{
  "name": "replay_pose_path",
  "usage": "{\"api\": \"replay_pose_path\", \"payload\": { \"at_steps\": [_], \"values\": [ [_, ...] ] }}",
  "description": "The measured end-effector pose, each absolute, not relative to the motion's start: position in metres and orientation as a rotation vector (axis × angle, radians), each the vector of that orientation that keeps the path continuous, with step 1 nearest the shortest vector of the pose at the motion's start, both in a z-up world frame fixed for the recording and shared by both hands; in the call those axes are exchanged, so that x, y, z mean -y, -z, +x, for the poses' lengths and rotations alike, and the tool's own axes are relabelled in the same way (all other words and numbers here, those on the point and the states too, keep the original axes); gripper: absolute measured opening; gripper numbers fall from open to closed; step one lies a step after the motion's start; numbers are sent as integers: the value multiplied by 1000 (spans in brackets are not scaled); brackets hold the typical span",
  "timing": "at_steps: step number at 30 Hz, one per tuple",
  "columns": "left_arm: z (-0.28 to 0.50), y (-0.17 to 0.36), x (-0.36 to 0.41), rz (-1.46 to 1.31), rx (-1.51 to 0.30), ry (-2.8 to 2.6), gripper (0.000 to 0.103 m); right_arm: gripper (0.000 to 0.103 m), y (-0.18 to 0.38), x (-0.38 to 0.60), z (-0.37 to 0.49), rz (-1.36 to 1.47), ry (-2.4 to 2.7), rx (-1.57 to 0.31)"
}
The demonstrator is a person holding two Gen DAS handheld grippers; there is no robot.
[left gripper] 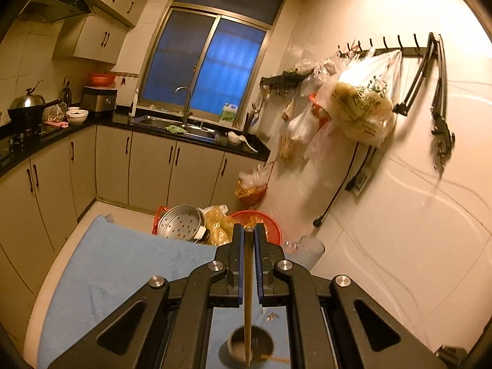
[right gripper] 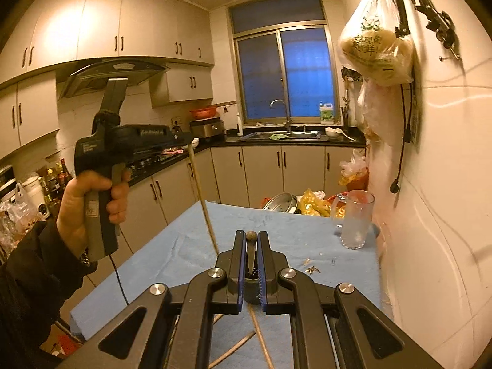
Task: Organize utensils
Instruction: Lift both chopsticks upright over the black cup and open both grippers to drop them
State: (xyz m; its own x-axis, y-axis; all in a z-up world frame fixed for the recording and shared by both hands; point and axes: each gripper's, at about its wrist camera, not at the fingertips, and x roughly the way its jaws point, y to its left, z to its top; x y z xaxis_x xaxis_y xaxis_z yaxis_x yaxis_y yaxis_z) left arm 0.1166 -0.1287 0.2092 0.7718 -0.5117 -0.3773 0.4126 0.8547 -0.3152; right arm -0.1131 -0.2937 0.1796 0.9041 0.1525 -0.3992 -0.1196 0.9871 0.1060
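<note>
- Left gripper (left gripper: 248, 230): jaws are clamping a single wooden chopstick (left gripper: 247, 292) near its top end; the stick is hanging almost straight down, its tip hovering above the mouth of the dark holder cup (left gripper: 250, 346).
- Right gripper (right gripper: 251, 236): jaws are clamping a utensil handle (right gripper: 251, 252) with a rounded knob end, dark and tapering; its lower end is pointing down at the dark holder cup (right gripper: 251, 292) directly beneath. What kind of utensil it is cannot be told.
- Dark holder cup: standing on the blue cloth (right gripper: 276, 230), just below both grippers.
- Loose chopsticks (right gripper: 261, 338): lying flat on the cloth beside the cup, nearer the camera.
- Glass mug (right gripper: 356, 221): standing on the cloth beyond the cup, near the wall, well apart from it.
- Handling, judged: the chopstick is looking light, stiff, thin and smooth, so it is likely swinging or pivoting in a one-point grip; taking hold near the thick upper end, as here, is letting it hang true for dropping into the cup.
- Handle, judged: rigid, slightly heavier, narrowing downward, so slipping through the pads is possible.
</note>
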Motion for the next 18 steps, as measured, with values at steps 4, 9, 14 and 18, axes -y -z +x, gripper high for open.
{"api": "replay_pose_path", "payload": {
  "at_steps": [4, 9, 14, 18],
  "values": [
    [129, -194, 145, -222, -478, 502, 6, 8, -174, 298, -102, 94, -139, -428],
    [143, -167, 162, -205, -536, 496, 6, 8, -164, 299, -88, 99, -145, -449],
    [150, -148, 172, -178, -568, 484, 6, 8, -152, 302, -76, 112, -149, -478],
    [152, -137, 174, -167, -595, 480, 6, 8, -143, 302, -65, 122, -166, -502]
  ]
}}
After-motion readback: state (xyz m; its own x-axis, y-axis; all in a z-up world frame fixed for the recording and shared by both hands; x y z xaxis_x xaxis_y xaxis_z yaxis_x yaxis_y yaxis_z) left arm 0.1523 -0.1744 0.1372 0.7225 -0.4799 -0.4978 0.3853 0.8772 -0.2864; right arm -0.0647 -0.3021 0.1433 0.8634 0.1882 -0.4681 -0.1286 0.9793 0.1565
